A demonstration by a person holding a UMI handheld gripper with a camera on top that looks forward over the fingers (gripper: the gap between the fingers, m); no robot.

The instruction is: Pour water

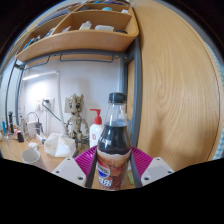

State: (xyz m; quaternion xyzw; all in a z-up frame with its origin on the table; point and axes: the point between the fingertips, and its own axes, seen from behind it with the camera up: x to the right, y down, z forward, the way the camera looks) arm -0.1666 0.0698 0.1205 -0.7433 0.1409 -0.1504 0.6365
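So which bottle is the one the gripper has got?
Look below the wooden shelf, at the counter in front of the white wall. The cola bottle stands between the gripper's pink-padded fingers, which press on its sides. Unlike the white pump bottle behind it, it is dark, with a black cap.

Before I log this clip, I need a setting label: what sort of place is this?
Probably a home or hobby workbench: a wooden shelf holding small items, a wall beside it, and a small figurine on the table. The fingers hold a cola bottle.
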